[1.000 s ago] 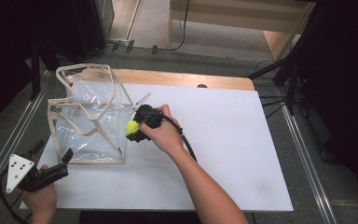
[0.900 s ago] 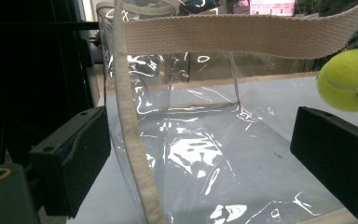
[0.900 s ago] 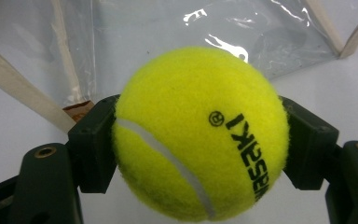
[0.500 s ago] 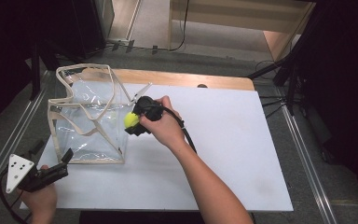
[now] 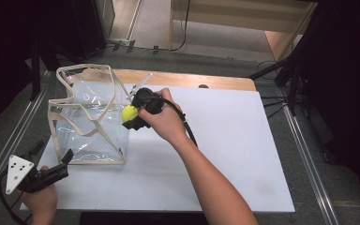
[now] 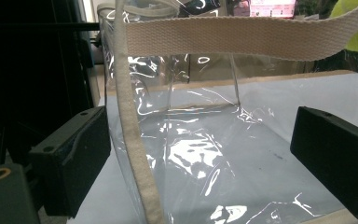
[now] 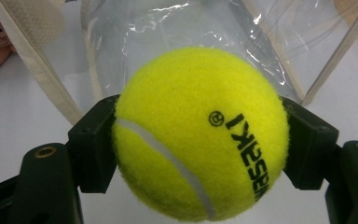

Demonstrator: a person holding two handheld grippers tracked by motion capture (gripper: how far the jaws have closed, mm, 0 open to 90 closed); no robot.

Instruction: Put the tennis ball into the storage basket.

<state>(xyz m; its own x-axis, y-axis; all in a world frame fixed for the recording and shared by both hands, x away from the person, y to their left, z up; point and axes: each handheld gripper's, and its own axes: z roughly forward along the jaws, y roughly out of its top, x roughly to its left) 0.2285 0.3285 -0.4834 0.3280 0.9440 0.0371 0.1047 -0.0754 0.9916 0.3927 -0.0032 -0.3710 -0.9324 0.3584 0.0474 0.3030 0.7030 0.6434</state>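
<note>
- Yellow felt tennis ball (image 5: 129,113): clamped between the two black jaws of the right gripper (image 5: 136,115), pads pressing on both of its sides. In the right gripper view the ball (image 7: 200,135) shows a white seam and black lettering.
- Position of ball: raised off the table, at the right-hand upper edge of the clear bag (image 5: 89,117), roughly 10 o'clock from the middle of the white table top (image 5: 234,140).
- Right hand (image 5: 166,122): wrapped around the gripper body, forearm entering from 6 o'clock; black cable (image 5: 187,129) trailing over the wrist.
- Clear plastic bag, cream webbing trim and handles: stands open and upright on the table at about 9 o'clock, mouth upward. Behind the ball in the right gripper view, its transparent wall (image 7: 182,32) and cream strap (image 7: 32,51) are visible.
- Left gripper (image 5: 51,171): at 7 o'clock on the table, near the bag's front lower corner, grey three-cornered plate (image 5: 18,171) on top. Jaws stand wide apart; the bag's cream-edged corner (image 6: 135,154) lies between them, neither pad touching it.
- Left hand (image 5: 40,201): holding that gripper from below, at the table's front edge.
- Wooden board (image 5: 187,80): along the table's far edge, at 12 o'clock.
</note>
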